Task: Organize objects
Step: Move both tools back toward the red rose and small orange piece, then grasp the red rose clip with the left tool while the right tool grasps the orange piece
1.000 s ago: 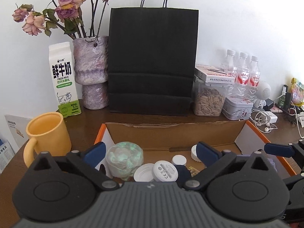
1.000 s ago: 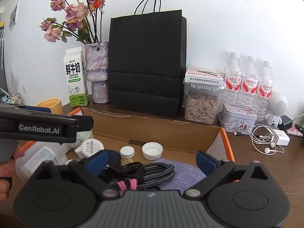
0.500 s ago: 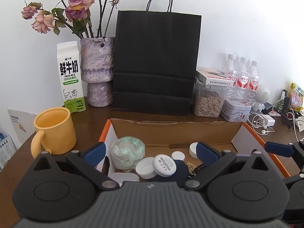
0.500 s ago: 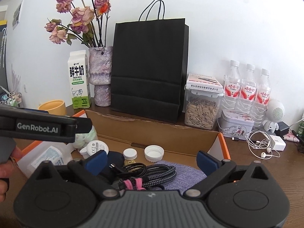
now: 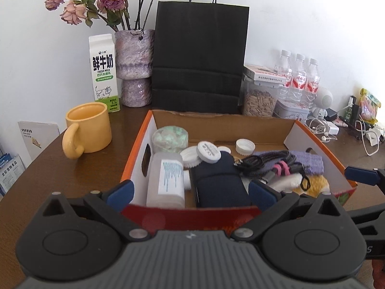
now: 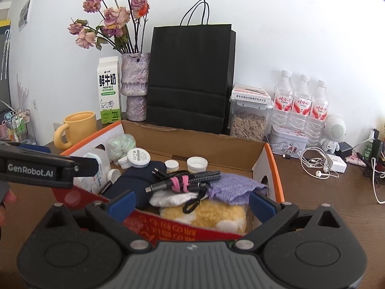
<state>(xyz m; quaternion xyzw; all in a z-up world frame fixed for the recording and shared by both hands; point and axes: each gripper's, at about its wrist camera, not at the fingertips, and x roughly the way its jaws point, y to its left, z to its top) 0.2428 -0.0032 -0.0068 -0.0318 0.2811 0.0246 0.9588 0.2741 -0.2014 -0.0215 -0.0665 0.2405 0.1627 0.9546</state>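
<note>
From the left wrist view, the left gripper (image 5: 190, 190) stood wide apart and empty just before the near red wall of the cardboard box (image 5: 291, 126); inside the box, a translucent plastic bottle (image 5: 166, 180) lay on its side against the left wall, a dark blue pouch (image 5: 220, 185) lay beside it, and white caps (image 5: 245, 146) sat loose toward the far wall; a bundled black cable (image 5: 267, 162) with a pink tie lay over a purple cloth (image 5: 312, 163) on the box's right side; a yellow mug (image 5: 87, 130) stood on the bench (image 5: 79, 168) left of the box.

From the right wrist view, the right gripper (image 6: 191, 206) was likewise spread wide and held nothing, poised at the box's near right corner above a yellow plush thing (image 6: 211, 213); the left gripper's (image 6: 45, 166) arm crossed in at the box's left side.

The risk, as I judged it, lay in the crowding; a grab at the cable could snag the cloth or drag the caps about, and two grippers working one small box might collide.
</note>
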